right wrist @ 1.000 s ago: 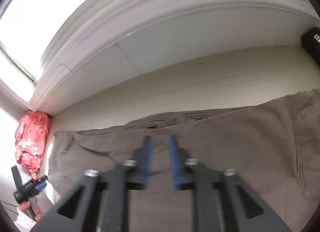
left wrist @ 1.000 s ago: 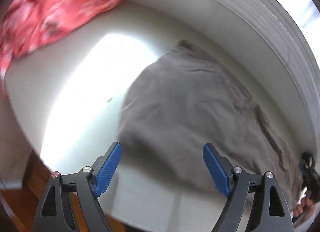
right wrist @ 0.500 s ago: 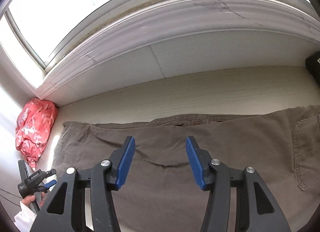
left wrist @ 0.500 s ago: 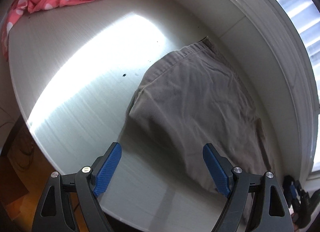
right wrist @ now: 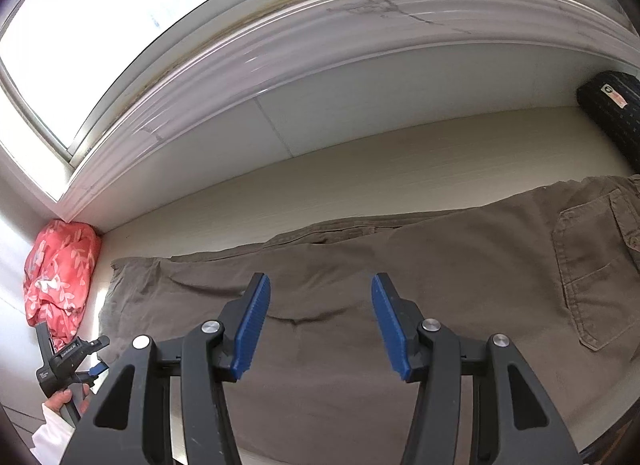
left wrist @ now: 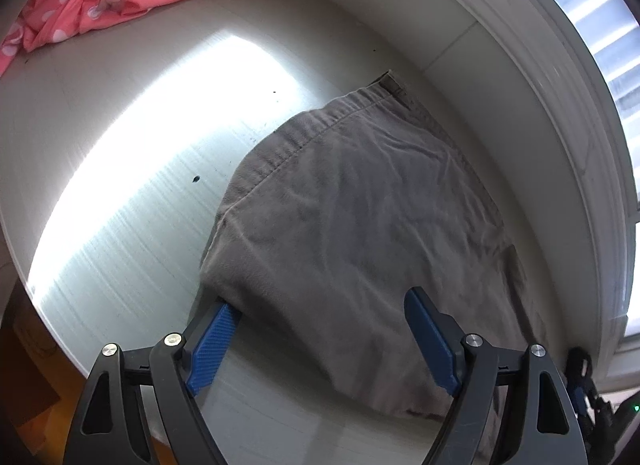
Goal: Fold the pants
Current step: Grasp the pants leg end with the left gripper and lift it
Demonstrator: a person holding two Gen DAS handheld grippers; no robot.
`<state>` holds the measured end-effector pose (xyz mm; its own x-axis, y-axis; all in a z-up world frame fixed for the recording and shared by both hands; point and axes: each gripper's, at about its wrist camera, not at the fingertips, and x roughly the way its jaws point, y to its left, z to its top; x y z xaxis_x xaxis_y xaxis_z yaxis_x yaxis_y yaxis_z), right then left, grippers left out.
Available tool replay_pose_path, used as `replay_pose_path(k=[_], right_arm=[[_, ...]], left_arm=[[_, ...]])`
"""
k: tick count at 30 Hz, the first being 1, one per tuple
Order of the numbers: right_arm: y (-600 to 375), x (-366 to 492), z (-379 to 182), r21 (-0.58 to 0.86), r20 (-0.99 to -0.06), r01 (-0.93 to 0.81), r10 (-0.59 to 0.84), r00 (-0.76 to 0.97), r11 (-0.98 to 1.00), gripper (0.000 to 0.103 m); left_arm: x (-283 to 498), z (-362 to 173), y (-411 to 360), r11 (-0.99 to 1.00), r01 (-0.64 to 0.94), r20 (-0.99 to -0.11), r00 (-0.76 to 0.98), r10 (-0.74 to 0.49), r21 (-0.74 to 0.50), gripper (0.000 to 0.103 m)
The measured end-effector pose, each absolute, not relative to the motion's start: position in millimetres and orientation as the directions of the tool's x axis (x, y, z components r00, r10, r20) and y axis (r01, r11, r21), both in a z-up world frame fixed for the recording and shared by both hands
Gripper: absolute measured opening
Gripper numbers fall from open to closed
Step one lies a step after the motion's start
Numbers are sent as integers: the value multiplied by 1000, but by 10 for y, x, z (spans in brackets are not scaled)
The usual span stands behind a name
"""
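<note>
The brown pants [right wrist: 360, 305] lie lengthwise across the surface [left wrist: 120, 169], their cuff end just ahead of the wide, empty left claw [left wrist: 320, 329], whose left finger seems to touch the hem corner, while the half-open, empty right claw [right wrist: 320, 321] hovers mid-leg.

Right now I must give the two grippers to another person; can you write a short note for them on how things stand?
Left gripper: open, low at the leg end of the brown pants; one blue pad is tucked at the cloth's near corner, nothing clamped.
Right gripper: open, empty, over the middle of the legs.
The pants lie flat along the white ledge under the window, pocket end to the right, hems toward the red floral cloth.
Done: legs look laid one on the other.
Left: grip the hem end, bring it over to the waist, smooth.
</note>
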<state>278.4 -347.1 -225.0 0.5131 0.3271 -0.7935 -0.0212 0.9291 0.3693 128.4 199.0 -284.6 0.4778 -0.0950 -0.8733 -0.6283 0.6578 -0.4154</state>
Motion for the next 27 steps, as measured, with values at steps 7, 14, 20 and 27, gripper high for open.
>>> replay_pose_path(k=[7, 14, 20, 27], right_arm=[[-3574, 2776, -2242, 387, -789, 11, 325, 522, 922, 48], [-3723, 2762, -2234, 402, -782, 55, 311, 541, 914, 48], [-3892, 2727, -2223, 422, -772, 102, 298, 562, 901, 48], [-4063, 2674, -2214, 444, -761, 131, 296, 577, 886, 48]], left_arm=[[1474, -2862, 2025, 658, -638, -876, 478, -69, -400, 61], [1532, -2872, 2137, 637, -651, -876, 476, -82, -413, 32], [1641, -2877, 2108, 633, -647, -873, 477, -99, -425, 14], [1671, -2483, 2022, 656, -605, -836, 544, -73, -451, 11]])
